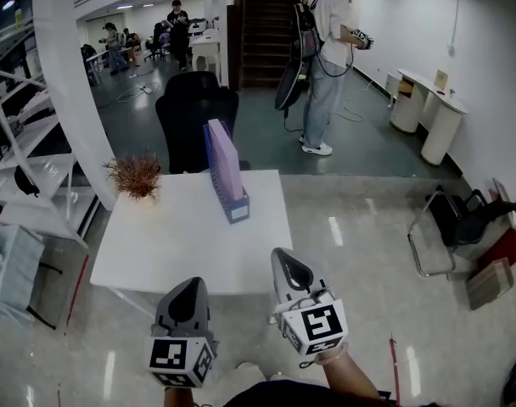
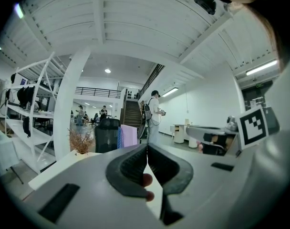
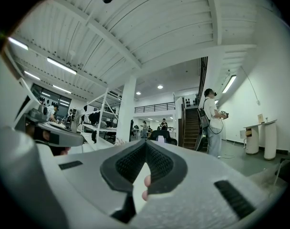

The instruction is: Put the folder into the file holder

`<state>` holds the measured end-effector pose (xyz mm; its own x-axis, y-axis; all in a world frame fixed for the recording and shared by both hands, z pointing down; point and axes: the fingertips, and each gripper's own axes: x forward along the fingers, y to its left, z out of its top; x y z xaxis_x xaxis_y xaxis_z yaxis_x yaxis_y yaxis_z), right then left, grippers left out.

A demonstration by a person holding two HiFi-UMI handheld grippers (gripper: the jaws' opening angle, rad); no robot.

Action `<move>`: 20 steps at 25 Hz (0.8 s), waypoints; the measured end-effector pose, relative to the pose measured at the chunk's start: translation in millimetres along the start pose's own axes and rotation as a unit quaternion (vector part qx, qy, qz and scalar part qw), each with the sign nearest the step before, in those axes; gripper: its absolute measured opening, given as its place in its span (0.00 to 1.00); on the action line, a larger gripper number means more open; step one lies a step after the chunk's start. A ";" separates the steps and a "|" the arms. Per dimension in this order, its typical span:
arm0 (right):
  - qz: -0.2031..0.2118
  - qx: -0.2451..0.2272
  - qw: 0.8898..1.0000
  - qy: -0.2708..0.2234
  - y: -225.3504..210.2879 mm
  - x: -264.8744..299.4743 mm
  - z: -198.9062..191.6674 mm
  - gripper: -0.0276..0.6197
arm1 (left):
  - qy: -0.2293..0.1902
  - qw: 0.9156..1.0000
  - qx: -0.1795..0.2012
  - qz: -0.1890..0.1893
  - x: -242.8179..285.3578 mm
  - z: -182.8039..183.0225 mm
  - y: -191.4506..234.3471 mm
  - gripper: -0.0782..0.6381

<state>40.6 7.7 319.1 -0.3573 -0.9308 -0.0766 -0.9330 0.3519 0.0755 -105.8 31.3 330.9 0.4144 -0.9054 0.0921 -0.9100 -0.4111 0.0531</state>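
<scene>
Left claw (image 1: 188, 287), right claw (image 1: 282, 257): closed, empty, ribbed dark pads meeting. Flat lilac folder (image 1: 225, 155) upright in blue boxy file holder (image 1: 235, 206) on smooth white bench (image 1: 173, 244).

Counter (image 1: 169, 244): finished in white. Folder (image 1: 226, 159): coloured lilac. File holder (image 1: 237, 209): coloured blue. Dried plant (image 1: 137, 175): reddish-brown. Chair (image 1: 194, 113): black. Left gripper (image 1: 190, 283), right gripper (image 1: 281, 254): grey, black-padded, marked with black-and-white squares.

Grey left gripper (image 1: 193, 283) and right gripper (image 1: 280, 253), black ribbed jaws, white cubes (image 1: 314, 326) with black square markers
</scene>
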 end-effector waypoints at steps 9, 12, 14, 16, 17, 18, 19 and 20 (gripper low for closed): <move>0.006 0.005 1.000 -0.001 -16.3 -28.0 0.0 0.04 | 0.004 1.000 0.009 0.012 -7.9 0.0 -31.9 0.12; 0.008 0.007 1.000 -0.001 -21.1 -38.1 -0.6 0.04 | 0.005 1.000 0.008 0.016 -11.8 0.1 -42.1 0.12; 0.010 0.002 1.000 -0.001 -22.9 -44.4 -0.3 0.04 | 0.005 1.000 0.008 0.018 -14.7 -0.6 -48.8 0.12; 0.014 -0.001 1.000 0.001 -23.9 -50.9 -0.5 0.04 | 0.006 1.000 0.008 0.019 -17.3 -1.1 -56.0 0.12; 0.016 -0.001 1.000 0.001 -23.8 -53.6 0.3 0.04 | 0.006 1.000 0.009 0.019 -18.7 -1.2 -59.0 0.12; 0.017 -0.001 1.000 -0.001 -23.7 -56.0 1.9 0.04 | 0.006 1.000 0.009 0.020 -20.2 -1.0 -61.6 0.12; 0.018 -0.002 1.000 -0.003 -23.9 -58.3 3.4 0.04 | 0.006 1.000 0.009 0.020 -21.9 -0.7 -64.0 0.12; 0.019 -0.003 1.000 -0.005 -24.4 -60.8 4.3 0.04 | 0.006 1.000 0.009 0.020 -23.8 -0.5 -66.4 0.12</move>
<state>84.9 56.1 317.6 -0.3921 -0.9162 -0.0826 -0.9188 0.3855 0.0852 -55.2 80.2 325.6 0.3780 -0.9197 0.1062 -0.9257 -0.3770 0.0306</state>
